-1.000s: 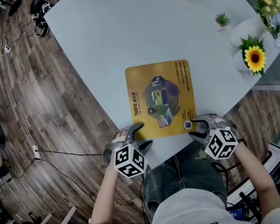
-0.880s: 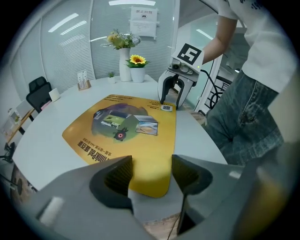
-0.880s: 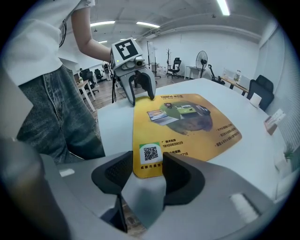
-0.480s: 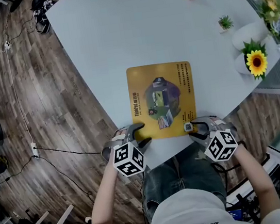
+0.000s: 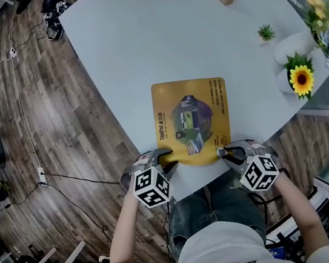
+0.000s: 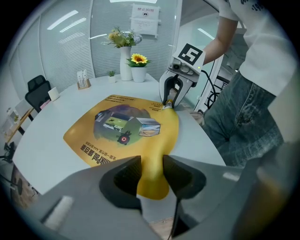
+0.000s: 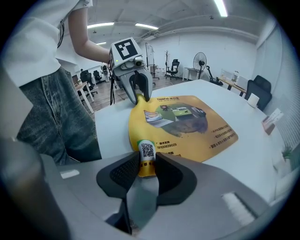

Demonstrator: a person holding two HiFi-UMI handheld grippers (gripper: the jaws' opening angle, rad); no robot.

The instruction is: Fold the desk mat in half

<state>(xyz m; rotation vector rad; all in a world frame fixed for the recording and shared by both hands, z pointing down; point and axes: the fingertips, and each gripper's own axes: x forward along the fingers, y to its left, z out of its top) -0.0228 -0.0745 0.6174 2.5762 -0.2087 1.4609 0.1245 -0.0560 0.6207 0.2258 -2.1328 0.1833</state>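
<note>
A person's left tongs and right tongs each pinch a near corner of the yellow desk mat, the right pair having just narrowed onto it. Between the tongs the mat's near edge bows up; beyond them it lies flat on the pale tabletop. From overhead both gripped corners hide under the tongs; the mat's small print is unreadable.
</note>
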